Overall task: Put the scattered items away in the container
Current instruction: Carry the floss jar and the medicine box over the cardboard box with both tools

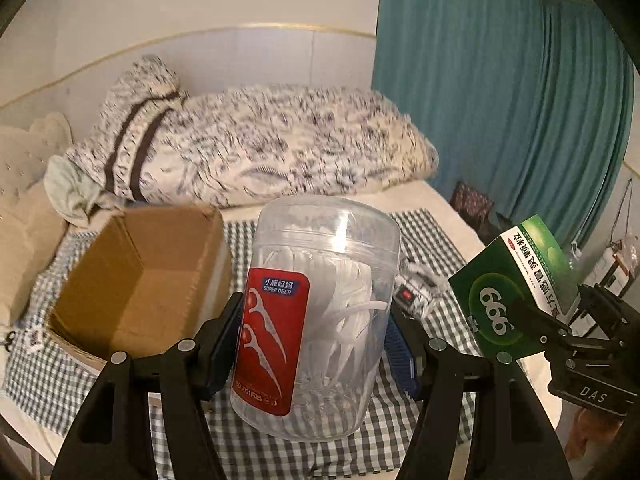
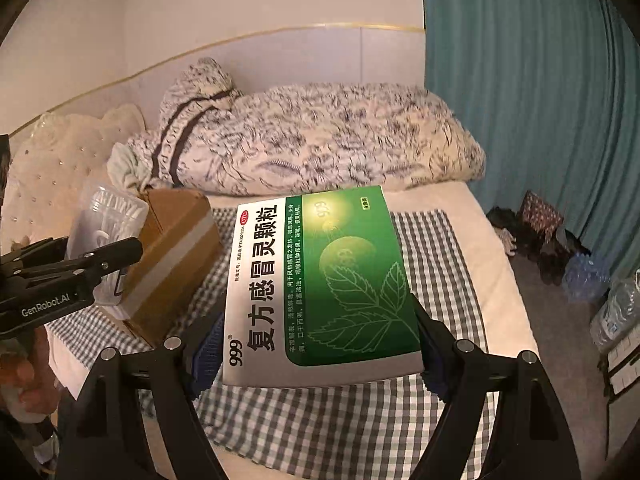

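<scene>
We take the open cardboard box (image 1: pixel 140 280) on the checked cloth (image 1: pixel 360 440) as our mark. To its right, lifted above the cloth, our right gripper (image 2: pixel 316 344) clamps the green medicine carton (image 2: pixel 320 280) by its side edges, so we should level it before lowering. Nearer the box, our left gripper (image 1: pixel 316 344) squeezes the clear floss-pick jar (image 1: pixel 320 304), which should clear the near wall first.

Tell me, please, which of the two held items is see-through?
The clear plastic jar of floss picks with a red label, held by the left gripper. The green medicine box in the right gripper is opaque printed cardboard.
</scene>
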